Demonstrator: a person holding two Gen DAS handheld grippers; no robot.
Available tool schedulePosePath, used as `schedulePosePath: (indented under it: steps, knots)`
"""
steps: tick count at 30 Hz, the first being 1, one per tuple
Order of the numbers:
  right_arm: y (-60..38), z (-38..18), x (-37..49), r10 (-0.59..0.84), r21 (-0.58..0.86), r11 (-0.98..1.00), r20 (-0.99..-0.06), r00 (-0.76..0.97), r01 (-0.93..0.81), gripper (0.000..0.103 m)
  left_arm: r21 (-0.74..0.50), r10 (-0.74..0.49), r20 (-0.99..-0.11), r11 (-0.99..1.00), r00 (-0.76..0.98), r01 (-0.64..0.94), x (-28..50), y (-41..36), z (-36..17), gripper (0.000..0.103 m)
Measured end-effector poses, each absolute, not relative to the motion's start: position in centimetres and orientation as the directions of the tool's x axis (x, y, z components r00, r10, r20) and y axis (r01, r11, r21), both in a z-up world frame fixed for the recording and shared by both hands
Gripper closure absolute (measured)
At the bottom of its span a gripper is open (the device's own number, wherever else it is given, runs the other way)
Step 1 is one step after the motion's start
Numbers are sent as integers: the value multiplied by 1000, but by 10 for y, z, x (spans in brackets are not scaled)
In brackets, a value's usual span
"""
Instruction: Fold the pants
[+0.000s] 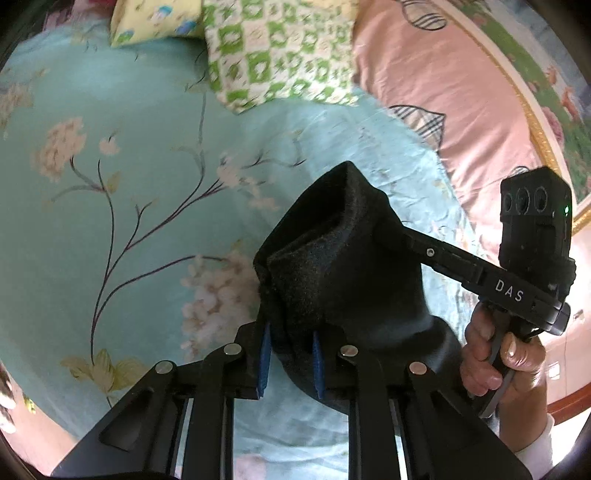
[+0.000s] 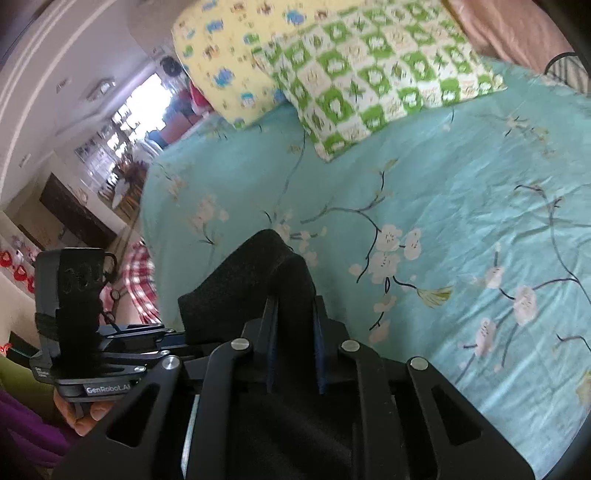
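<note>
**Both grippers clamped on the black pants above the bed**

The left gripper had its two blue-lined jaws pressed against a bunched fold of the black pants, which stood up between them and spread towards the right gripper. In the left wrist view that second tool reached in from the right edge of the frame, its fingers buried in the far side of the same cloth, with a person's hand wrapped round its handle and a white sleeve cuff below.

From the right wrist view, the right gripper likewise pinched a thick fold of the pants between its blue pads. The left gripper's body showed at the left, beside the cloth.

The pants hung between the two tools, lifted clear of the turquoise floral bedsheet, over the near part of the bed. At the bed's far edge lay a green checked pillow and a yellow patterned pillow, touching each other. A pink quilt covered the far right corner.
</note>
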State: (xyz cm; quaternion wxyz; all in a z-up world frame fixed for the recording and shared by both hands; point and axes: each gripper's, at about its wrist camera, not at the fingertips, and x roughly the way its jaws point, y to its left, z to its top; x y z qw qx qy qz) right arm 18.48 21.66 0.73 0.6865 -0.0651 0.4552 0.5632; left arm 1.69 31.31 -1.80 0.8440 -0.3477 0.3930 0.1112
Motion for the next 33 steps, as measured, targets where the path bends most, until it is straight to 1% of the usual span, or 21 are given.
schedulePosePath:
  steps: [9,19,27,33]
  knots:
    - [172,44,175,791,446,353,-611,8,-823,86,-465,-71,-697,803,713,-374,18,277,31,85]
    - [129,57,170,837,481,364,-544,54,-797,86,-447,-92,-675,840,732,-307,18,245,55,85]
    - [88,63,163,874,522,375,-476,103,-766,86,-439,-137,-657,869,741,-228,21,210,72,86]
    - [40,65,155,891,550,398,-424,165,-734,86,-423,-196,-642,897,741,-129,26,164,85,86]
